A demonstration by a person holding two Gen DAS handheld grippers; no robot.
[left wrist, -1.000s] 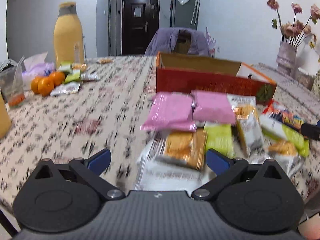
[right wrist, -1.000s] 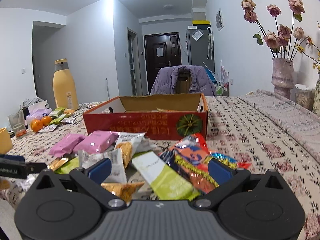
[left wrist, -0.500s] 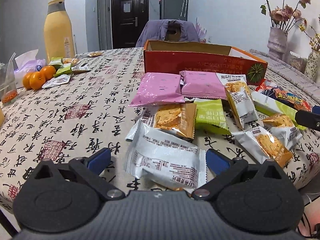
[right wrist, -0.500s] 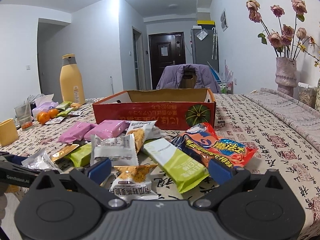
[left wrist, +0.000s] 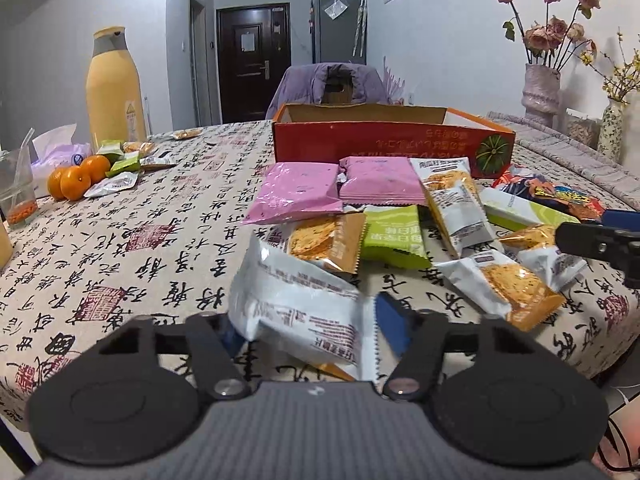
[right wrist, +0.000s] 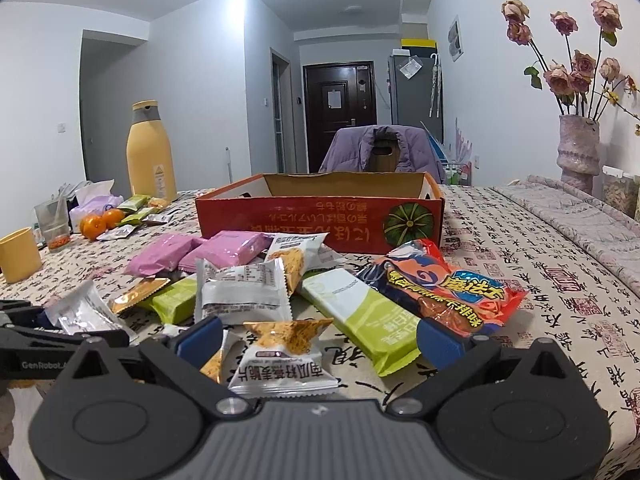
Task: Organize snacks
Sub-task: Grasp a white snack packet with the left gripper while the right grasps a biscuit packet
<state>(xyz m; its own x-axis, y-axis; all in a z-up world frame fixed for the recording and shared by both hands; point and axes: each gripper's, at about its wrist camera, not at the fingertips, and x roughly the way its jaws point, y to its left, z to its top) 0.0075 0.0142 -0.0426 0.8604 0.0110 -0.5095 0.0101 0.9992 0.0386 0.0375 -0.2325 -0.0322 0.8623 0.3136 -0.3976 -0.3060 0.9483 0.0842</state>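
A pile of snack packets lies on the patterned tablecloth in front of an open red cardboard box [left wrist: 392,140] [right wrist: 320,216]. My left gripper [left wrist: 310,322] is shut on a white snack packet [left wrist: 296,300], whose near end is squeezed between the blue pads. My right gripper [right wrist: 318,340] is open, its pads either side of a small white and orange packet [right wrist: 282,360]. Two pink packets [left wrist: 340,188] [right wrist: 200,252], a long green bar [right wrist: 360,312] and a red and orange bag [right wrist: 448,284] lie in the pile.
A tall yellow bottle [left wrist: 114,88], oranges [left wrist: 76,176], tissues and small packets sit at the far left. A yellow cup [right wrist: 18,254] stands at the left. A vase of dried roses [right wrist: 578,148] is at the right. A chair with a purple jacket [right wrist: 380,152] is behind the box.
My left gripper has moved forward and closed on the white packet, which was lying flat between open jaws before. My right gripper has come closer to the pile and stays open.
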